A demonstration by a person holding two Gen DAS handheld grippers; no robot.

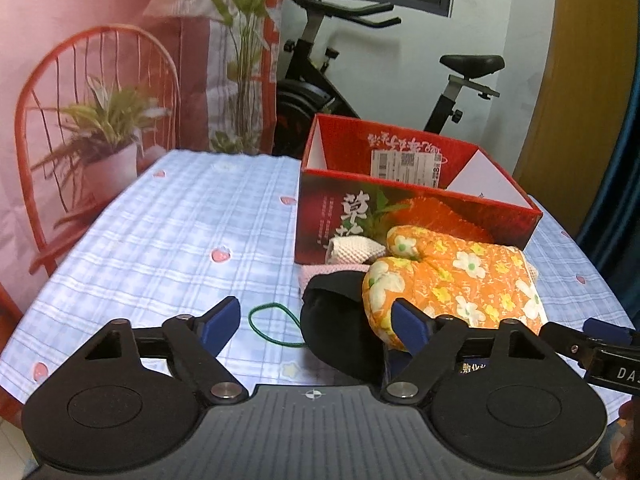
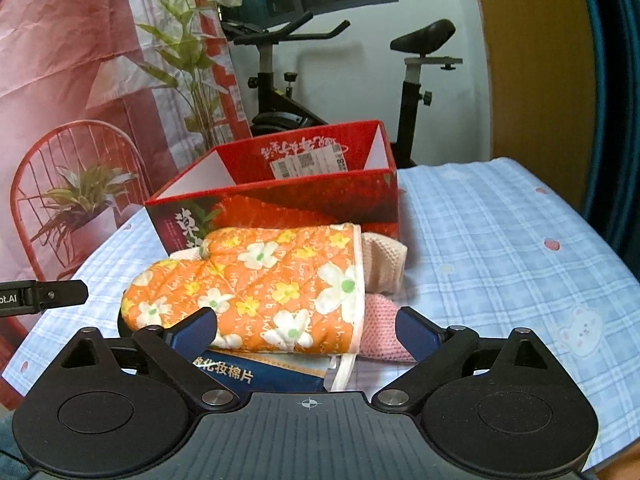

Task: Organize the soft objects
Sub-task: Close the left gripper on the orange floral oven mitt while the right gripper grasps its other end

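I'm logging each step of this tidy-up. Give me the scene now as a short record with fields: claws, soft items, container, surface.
left claw: open, holding nothing, around the black soft item
right claw: open, holding nothing, fingers either side of the oven mitt's cuff end
oven mitt: orange, floral, lying on top of the pile
pink cloth: partly under the mitt
cotton pad pack: blue, under the mitt
red box: open-topped, behind the pile; contents cannot be seen
green hair tie: on the tablecloth
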